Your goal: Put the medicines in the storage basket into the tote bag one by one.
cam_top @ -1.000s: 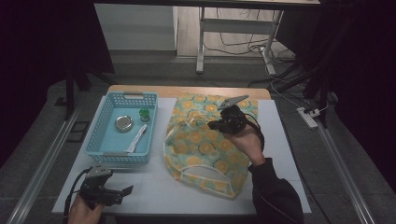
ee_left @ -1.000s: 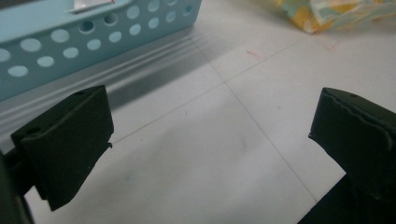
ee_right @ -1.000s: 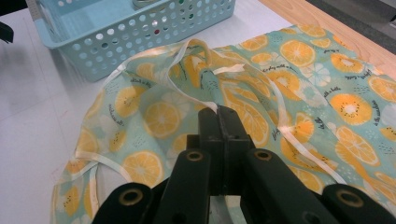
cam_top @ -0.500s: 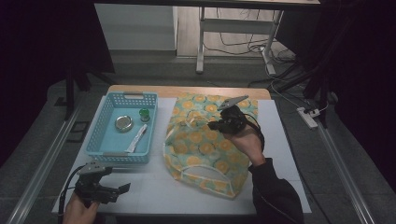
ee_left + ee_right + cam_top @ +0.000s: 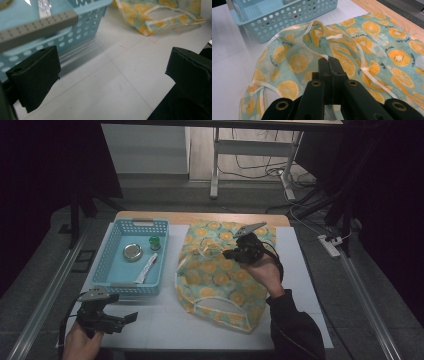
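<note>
One slip risk: right gripper (image 5: 328,58) pinching bag (image 5: 352,57) strap thinly; left gripper (image 5: 112,72) wide, empty.

On the table (image 5: 300,285), the basket (image 5: 111,270) lies left of the bag (image 5: 215,275), near it.

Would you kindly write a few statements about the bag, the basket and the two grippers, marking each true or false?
1. The right gripper is shut on the bag. True.
2. The left gripper holds the basket. False: its jaws stand open above bare table.
3. The bag lies inside the basket. False: it lies beside it on the table.
4. The basket holds a round tin. True.
</note>
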